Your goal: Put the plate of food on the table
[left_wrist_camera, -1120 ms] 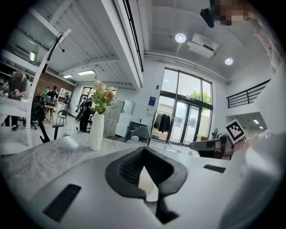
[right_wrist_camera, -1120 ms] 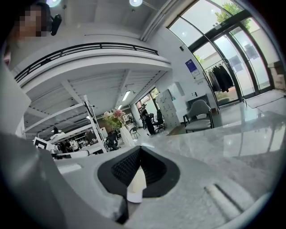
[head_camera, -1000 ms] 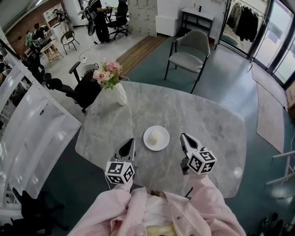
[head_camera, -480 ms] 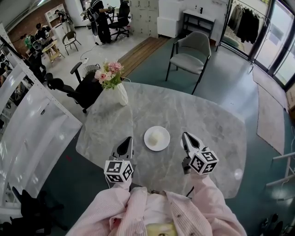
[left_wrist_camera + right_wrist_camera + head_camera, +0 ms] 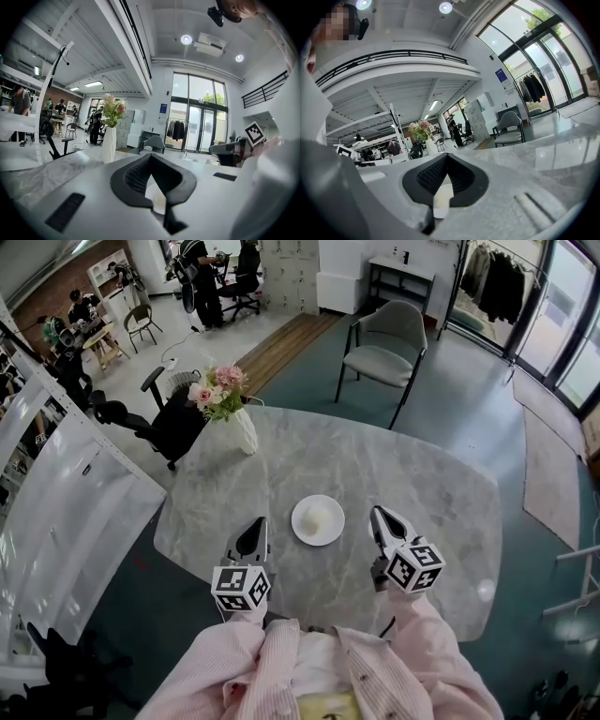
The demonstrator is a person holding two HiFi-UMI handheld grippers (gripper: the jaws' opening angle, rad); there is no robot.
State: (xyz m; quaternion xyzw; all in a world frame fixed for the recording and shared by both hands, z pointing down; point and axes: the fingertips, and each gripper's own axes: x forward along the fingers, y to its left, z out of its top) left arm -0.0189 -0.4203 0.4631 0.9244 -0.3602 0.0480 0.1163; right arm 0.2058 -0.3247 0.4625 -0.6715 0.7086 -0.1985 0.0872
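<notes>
Count on inspection: you have one table [image 5: 422, 493], one plate of food [image 5: 318, 520], one vase of flowers [image 5: 243, 430], one grey chair [image 5: 382, 360]. You hold two grippers: left gripper [image 5: 254, 526], right gripper [image 5: 379, 516].

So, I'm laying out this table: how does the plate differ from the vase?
The plate lies flat and low; the vase stands upright and tall. The plate carries pale food, the vase pink flowers. The plate sits near the person's edge, the vase at the far left edge. Both are white and rest on the table.
</notes>
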